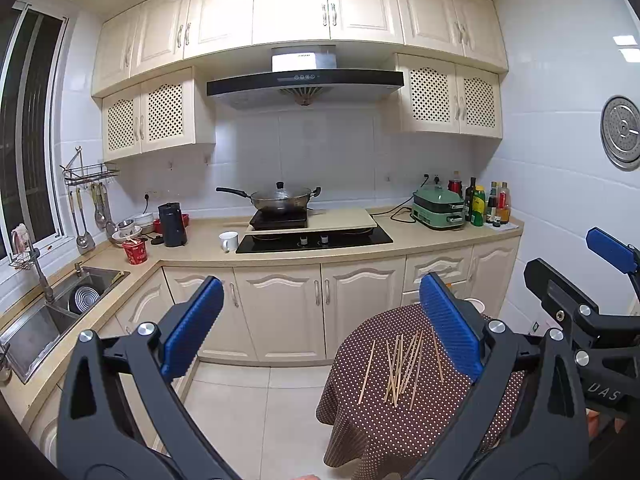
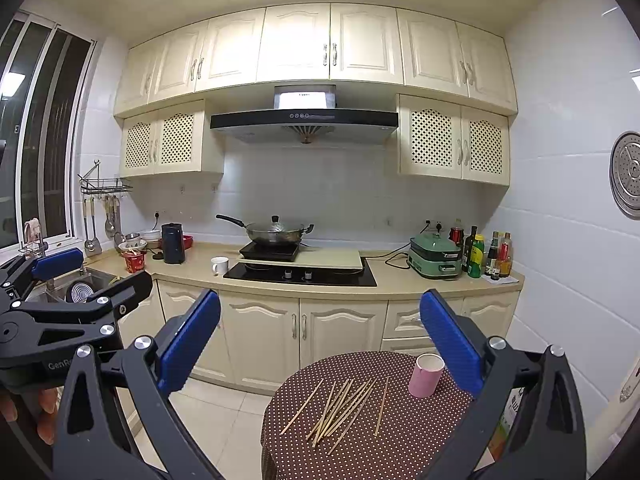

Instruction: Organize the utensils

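The chopsticks (image 2: 340, 408) are seen scattered on the dotted tablecloth (image 2: 400, 440), below and ahead of both grippers. The left gripper (image 1: 320, 328) and right gripper (image 2: 320, 340) are held wide apart and empty, well above them.

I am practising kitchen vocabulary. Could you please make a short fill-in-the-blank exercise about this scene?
1. The wooden chopsticks lie scattered on a round table with a brown ____ cloth.
2. The cup beside them is ____ in colour.
3. On the counter, the wok is covered by a ____.
4. Both the left tool and the right tool are ____.

Missing words: dotted; pink; lid; open
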